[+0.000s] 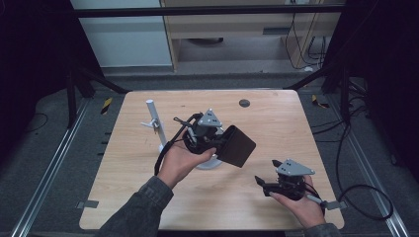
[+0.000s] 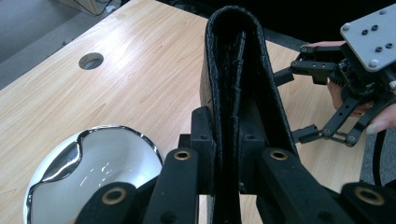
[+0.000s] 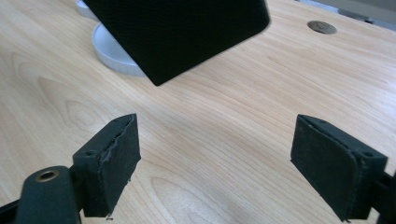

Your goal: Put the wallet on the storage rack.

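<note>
hanging above the table [image 1: 148, 197] centre, black wallet [image 1: 237, 145] is clamped by its lower edge in the left gripper [image 1: 205, 133], jaws tight on it. round white stand base [image 1: 210, 163] sits just beneath, thin white post [image 1: 150, 111] to the left. right gripper [image 1: 267, 183] is near the wallet, apart, jaws wide, holding nothing. left gripper view shows wallet's folded edge [image 2: 238, 56] and glossy base [image 2: 93, 172]; high view hides both. no readable writing.

Each black tool [image 1: 271, 185] carries a grey screwed plate; sleeves [image 1: 141, 210] look dark grey.
</note>
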